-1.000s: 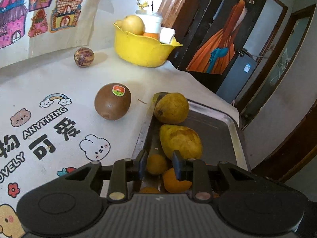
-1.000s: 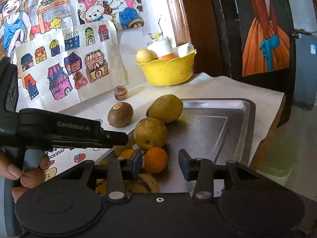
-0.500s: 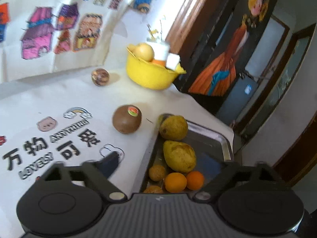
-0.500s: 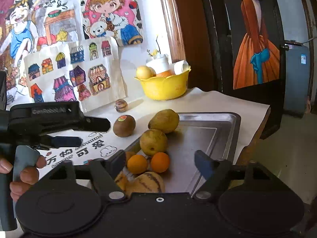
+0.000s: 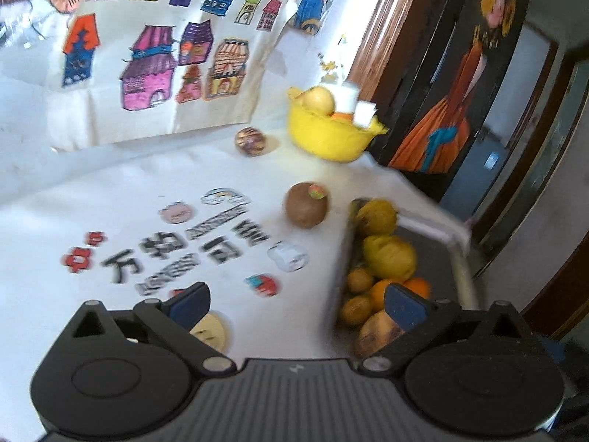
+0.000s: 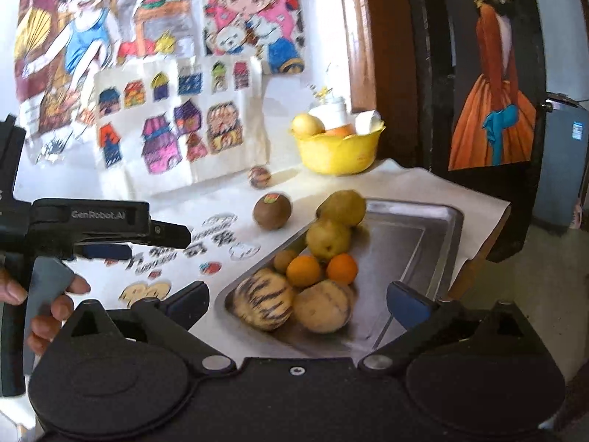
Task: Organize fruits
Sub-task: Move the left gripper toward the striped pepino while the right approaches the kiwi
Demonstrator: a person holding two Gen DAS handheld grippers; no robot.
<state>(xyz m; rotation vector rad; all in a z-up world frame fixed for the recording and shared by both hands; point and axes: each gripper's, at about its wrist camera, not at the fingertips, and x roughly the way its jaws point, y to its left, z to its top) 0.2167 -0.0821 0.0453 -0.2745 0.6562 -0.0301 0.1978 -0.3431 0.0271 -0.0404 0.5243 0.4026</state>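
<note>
A steel tray (image 6: 423, 217) at the table's right holds two striped melons (image 6: 263, 304), two oranges (image 6: 303, 270), two yellow pears (image 6: 327, 235) and a small brown fruit (image 6: 285, 259). A brown kiwi (image 5: 305, 204) with a sticker lies on the printed cloth left of the tray (image 5: 430, 254). My right gripper (image 6: 298, 296) hovers above the tray's near end; its jaws are opening, with nothing between them. My left gripper (image 5: 296, 298) is open and empty over the cloth beside the tray's left rim. A hand (image 6: 55, 305) holds it.
A small mottled round fruit (image 5: 250, 140) sits near the back wall. A yellow bowl (image 5: 327, 136) with a pale fruit and white cups stands at the back right. Drawings hang on the wall behind. The table edge drops off right of the tray.
Both grippers have opened wide and pulled back and up from the tray. Each let go of a fruit in the tray: the right one an orange; the left's fruit I cannot name.
</note>
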